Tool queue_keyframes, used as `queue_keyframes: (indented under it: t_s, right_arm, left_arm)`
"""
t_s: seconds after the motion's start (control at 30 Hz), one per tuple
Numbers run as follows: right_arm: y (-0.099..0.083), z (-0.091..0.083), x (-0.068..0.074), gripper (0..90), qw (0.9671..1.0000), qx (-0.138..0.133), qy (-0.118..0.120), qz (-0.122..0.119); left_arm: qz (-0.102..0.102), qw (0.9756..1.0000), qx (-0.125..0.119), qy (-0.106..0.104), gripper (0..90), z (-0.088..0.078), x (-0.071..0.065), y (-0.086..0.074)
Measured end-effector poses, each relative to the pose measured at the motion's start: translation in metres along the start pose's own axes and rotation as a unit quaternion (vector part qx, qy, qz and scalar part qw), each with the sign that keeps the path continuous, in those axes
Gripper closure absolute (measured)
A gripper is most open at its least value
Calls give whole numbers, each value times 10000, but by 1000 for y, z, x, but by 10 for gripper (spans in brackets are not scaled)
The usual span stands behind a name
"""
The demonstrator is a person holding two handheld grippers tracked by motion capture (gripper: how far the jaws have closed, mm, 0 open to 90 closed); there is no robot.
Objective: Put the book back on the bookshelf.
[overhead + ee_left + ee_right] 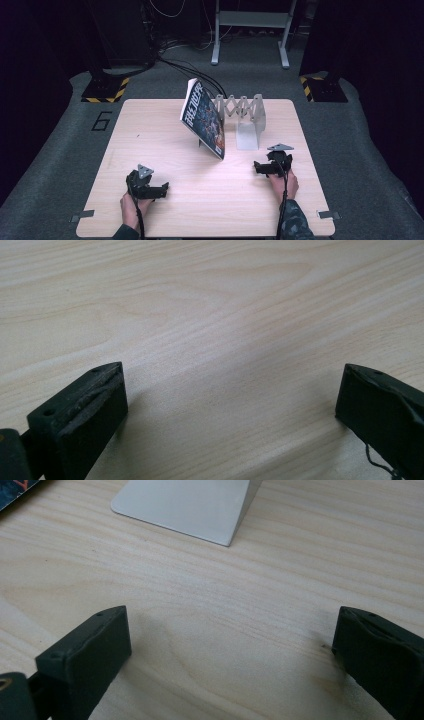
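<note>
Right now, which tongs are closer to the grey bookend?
The right tongs, sitting just in front of the bookend; its flat base shows ahead of them. The left tongs rest farther off, across the table.

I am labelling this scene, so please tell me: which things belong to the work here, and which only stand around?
Belong to the work:
- book, leaning tilted on the rack
- grey folding book rack
- left tool, open, holding nothing
- right tool, open, holding nothing

Only standing around:
- cables on the floor
- grey metal frame behind the table
- two black stands with striped feet
</note>
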State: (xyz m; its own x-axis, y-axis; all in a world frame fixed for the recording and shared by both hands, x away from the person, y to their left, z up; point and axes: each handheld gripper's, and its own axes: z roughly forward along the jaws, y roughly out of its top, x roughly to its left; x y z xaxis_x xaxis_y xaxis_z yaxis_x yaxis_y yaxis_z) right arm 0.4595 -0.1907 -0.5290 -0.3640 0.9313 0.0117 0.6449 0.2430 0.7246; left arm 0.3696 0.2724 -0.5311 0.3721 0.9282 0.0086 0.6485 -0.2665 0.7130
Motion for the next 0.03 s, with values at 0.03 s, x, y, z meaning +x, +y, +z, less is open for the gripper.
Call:
queue_keyframes:
  t_s: [0.03]
  right_arm:
    - [0,0,0,17,10000,0,1,-1]
  left_arm:
    - [0,10000,0,1,1,0,0,0]
